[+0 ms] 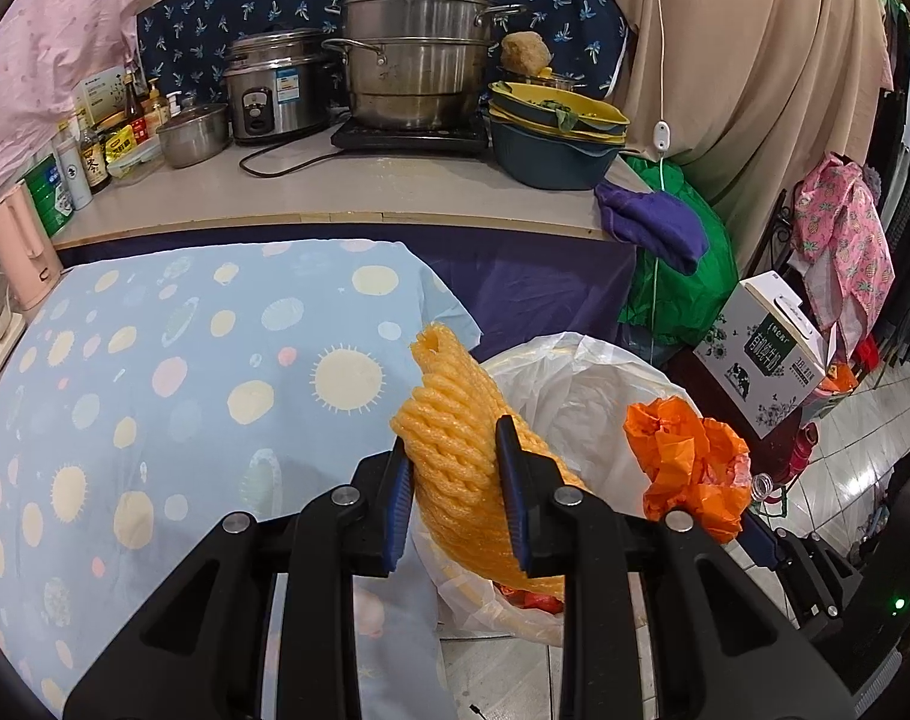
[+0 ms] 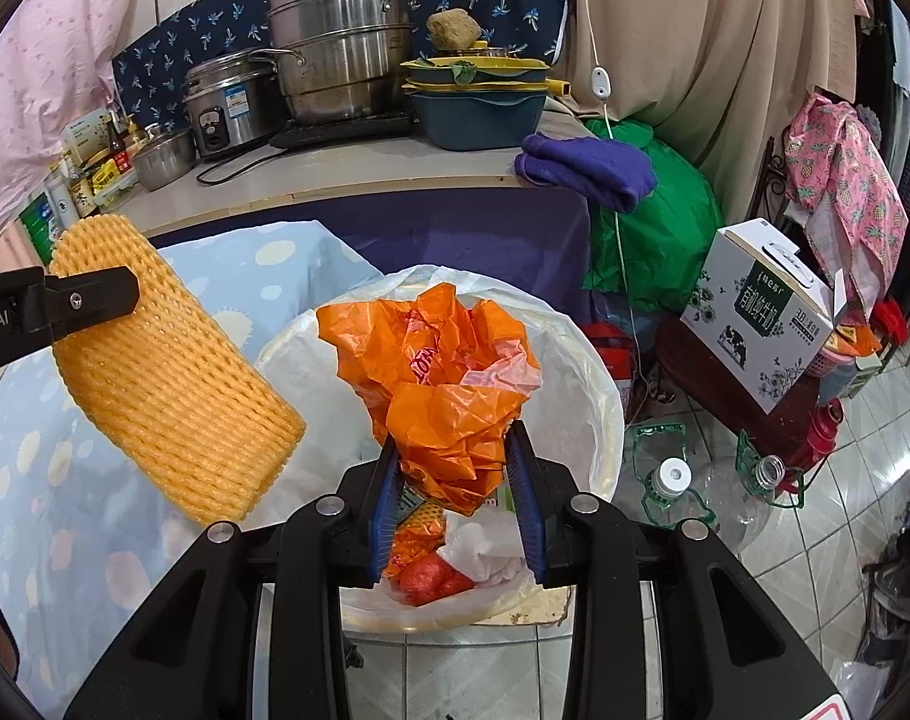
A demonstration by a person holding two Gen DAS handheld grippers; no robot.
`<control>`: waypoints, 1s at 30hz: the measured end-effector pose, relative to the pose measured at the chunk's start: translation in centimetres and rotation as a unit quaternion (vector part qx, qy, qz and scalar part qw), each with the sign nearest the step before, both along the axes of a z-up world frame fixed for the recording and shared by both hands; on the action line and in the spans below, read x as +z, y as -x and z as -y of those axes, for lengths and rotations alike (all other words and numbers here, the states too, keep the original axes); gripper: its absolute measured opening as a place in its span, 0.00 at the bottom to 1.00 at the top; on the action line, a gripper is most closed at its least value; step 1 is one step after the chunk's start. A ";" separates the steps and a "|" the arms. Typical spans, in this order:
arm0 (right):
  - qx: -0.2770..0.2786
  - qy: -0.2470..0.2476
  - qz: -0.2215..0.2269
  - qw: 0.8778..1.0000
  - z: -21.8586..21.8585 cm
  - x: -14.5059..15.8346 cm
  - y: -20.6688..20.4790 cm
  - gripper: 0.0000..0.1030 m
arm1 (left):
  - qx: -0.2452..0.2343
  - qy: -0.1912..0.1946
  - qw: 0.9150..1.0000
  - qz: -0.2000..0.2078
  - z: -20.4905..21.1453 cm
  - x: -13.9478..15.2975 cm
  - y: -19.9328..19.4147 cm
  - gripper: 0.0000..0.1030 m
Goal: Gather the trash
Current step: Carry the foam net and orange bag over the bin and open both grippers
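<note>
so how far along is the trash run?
Done: some trash already lies in the lined bin. In hand: left gripper is shut on the yellow foam net, right gripper on the orange plastic bag, which hangs over the bin. Left: release both; the net is beside the rim.

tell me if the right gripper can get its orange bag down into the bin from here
Probably yes. The right gripper holds the orange bag right over the open bin, and nothing lies between them. The foam net in the left gripper hangs off to one side, clear of the drop.
</note>
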State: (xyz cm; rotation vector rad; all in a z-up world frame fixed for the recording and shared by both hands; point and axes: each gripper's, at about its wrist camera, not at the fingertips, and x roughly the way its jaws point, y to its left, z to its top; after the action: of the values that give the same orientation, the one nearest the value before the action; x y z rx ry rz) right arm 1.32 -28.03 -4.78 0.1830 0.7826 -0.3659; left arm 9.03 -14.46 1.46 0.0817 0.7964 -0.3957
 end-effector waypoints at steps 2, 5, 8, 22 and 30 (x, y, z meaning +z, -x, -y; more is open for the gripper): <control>-0.001 -0.001 -0.001 1.000 0.0 -0.1 0.0 0.32 | 0.000 0.000 1.000 0.000 0.1 -0.1 0.0 0.24; -0.002 -0.002 -0.002 1.000 0.1 -0.3 0.0 0.33 | 0.000 0.000 1.000 -0.003 0.4 -0.2 -0.2 0.25; -0.005 -0.003 -0.003 1.000 0.2 -0.4 0.0 0.33 | -0.001 0.000 1.000 -0.003 0.5 -0.2 -0.2 0.25; -0.016 -0.001 0.005 1.000 0.2 -0.2 0.0 0.41 | -0.001 0.009 1.000 0.000 0.9 -0.7 -0.3 0.37; -0.015 0.002 0.015 1.000 0.0 0.4 0.1 0.51 | 0.011 0.004 1.000 0.008 0.5 -0.6 -0.3 0.53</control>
State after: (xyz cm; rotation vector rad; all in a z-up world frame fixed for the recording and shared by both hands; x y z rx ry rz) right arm 1.26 -28.00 -4.40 0.1960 0.7499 -0.3925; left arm 9.32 -14.95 0.84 0.0678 0.7800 -0.3769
